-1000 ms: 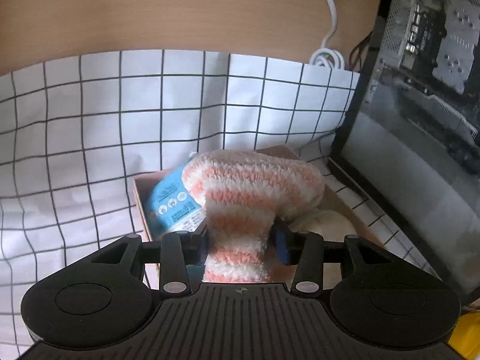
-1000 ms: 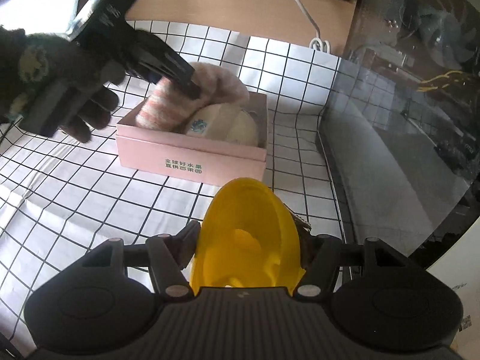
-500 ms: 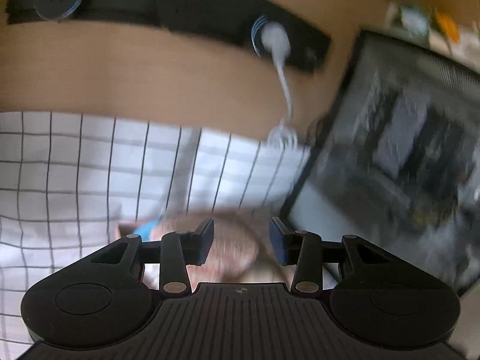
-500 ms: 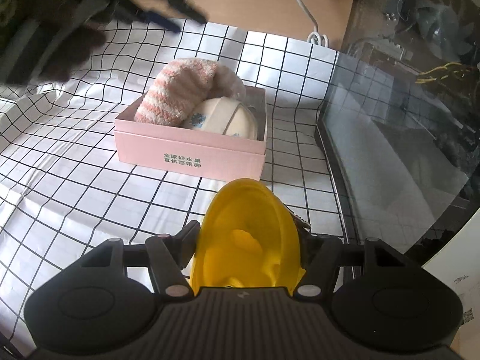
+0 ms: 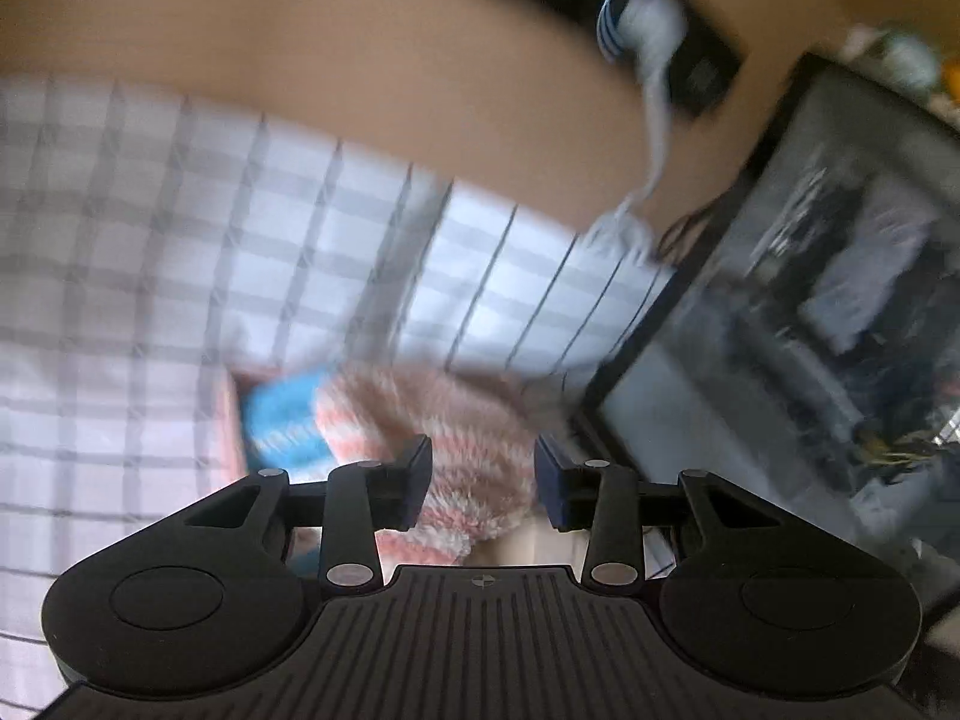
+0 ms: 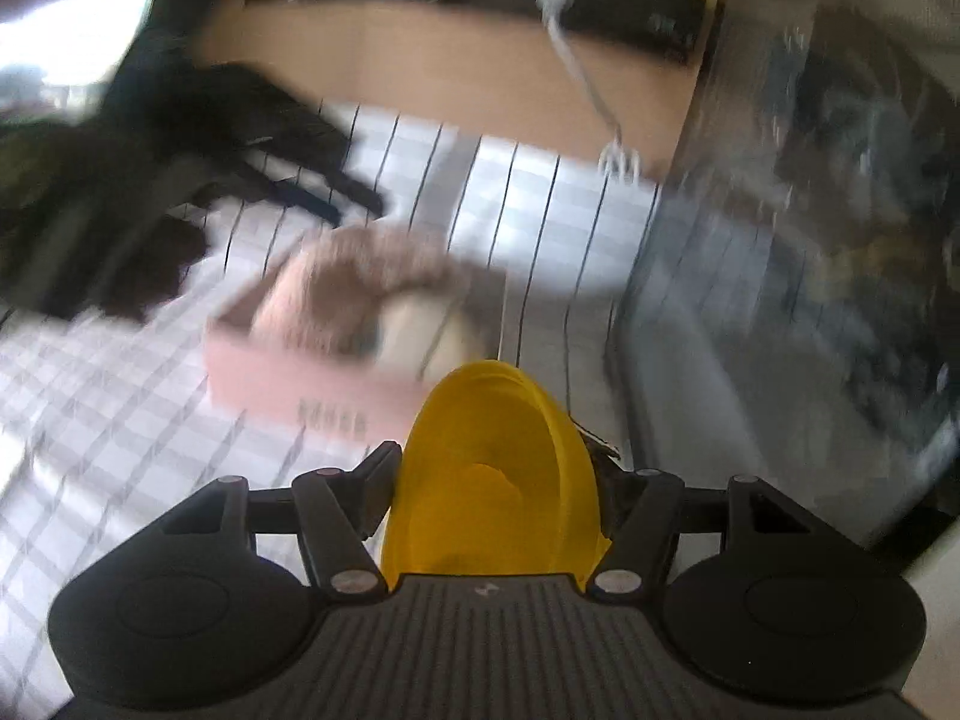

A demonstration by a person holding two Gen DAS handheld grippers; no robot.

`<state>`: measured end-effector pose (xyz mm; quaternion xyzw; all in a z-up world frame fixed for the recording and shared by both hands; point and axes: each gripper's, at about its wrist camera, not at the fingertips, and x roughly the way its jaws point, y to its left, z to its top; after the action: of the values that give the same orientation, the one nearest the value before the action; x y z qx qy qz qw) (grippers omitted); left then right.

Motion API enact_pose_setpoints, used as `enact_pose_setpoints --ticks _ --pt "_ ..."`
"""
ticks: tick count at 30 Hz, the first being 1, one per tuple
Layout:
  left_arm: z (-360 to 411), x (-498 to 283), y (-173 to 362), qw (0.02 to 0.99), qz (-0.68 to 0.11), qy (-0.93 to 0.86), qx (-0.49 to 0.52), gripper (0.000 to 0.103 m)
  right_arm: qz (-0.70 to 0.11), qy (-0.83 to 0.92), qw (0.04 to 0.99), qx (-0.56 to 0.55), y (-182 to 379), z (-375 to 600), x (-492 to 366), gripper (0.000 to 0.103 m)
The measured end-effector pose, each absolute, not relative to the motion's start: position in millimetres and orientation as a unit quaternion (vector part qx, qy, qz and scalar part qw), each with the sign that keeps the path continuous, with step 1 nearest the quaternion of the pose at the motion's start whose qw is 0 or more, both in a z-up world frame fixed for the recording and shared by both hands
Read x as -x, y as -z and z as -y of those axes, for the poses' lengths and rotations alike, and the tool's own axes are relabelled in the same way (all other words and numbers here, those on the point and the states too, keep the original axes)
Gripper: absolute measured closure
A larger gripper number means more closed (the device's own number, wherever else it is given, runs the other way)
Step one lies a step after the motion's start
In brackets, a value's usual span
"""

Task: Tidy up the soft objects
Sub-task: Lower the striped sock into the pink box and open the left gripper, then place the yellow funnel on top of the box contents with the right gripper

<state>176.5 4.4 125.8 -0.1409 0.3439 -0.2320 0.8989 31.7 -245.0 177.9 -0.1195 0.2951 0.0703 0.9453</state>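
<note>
A pink-and-white striped fuzzy sock [image 5: 444,420] lies in the pink box [image 6: 288,372], next to a blue packet [image 5: 282,420] and a cream soft item [image 6: 420,330]. My left gripper [image 5: 483,480] is open and empty, above the sock and apart from it; it also shows blurred at upper left in the right wrist view [image 6: 336,204]. My right gripper [image 6: 498,480] is shut on a yellow soft object [image 6: 492,480], held in front of the box. Both views are motion-blurred.
The box stands on a white cloth with a black grid [image 5: 180,240]. A glass-sided computer case [image 5: 810,330] stands to the right. A white cable [image 6: 588,90] runs from a black power strip [image 6: 630,6] on the wooden table behind.
My left gripper let go of the striped sock, which now rests in the box, and lifted up and back. My right gripper moved closer to the box with the yellow object.
</note>
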Motion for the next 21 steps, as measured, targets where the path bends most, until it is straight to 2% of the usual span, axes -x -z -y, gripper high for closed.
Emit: enact_pose_setpoints --ticks 4,9,11,13,14,16,17,20,21 --pt "-45.9 -126.0 -161.5 0.920 -0.298 0.197 0.159 0.062 -0.225 -0.085 0.964 0.118 -213.9 223.9 -67.3 0.039" --pt "-79.3 -69.5 -150.8 0.909 -0.319 0.161 0.213 0.062 -0.137 -0.103 0.978 0.116 -220.8 178.9 -130.9 0.039" --pt "-84.3 -48.2 -141.6 0.905 -0.336 0.145 0.216 0.062 -0.156 -0.103 0.974 0.128 -194.7 157.5 -167.3 0.039" --pt "-92.4 -32.7 -128.8 0.897 -0.354 0.133 0.227 0.062 -0.238 -0.115 0.956 0.130 -157.0 142.2 -201.5 0.041" --pt "-96.2 -25.5 -123.4 0.894 -0.364 0.128 0.227 0.062 -0.267 -0.113 0.949 0.122 -139.1 138.2 -211.3 0.038" --pt "-106.9 -11.5 -115.5 0.891 -0.383 0.113 0.219 0.062 -0.245 -0.093 0.955 0.142 -129.7 128.5 -203.6 0.034" --pt "-113.2 -4.2 -111.8 0.890 -0.389 0.104 0.216 0.062 -0.242 -0.093 0.953 0.153 -130.8 123.1 -200.3 0.032" --pt "-130.3 6.5 -100.1 0.881 -0.406 0.088 0.228 0.062 -0.257 -0.120 0.949 0.137 -138.5 123.8 -194.9 0.013" --pt "-134.2 7.4 -96.9 0.878 -0.412 0.082 0.229 0.062 -0.262 -0.118 0.948 0.139 -140.7 121.6 -193.3 0.013"
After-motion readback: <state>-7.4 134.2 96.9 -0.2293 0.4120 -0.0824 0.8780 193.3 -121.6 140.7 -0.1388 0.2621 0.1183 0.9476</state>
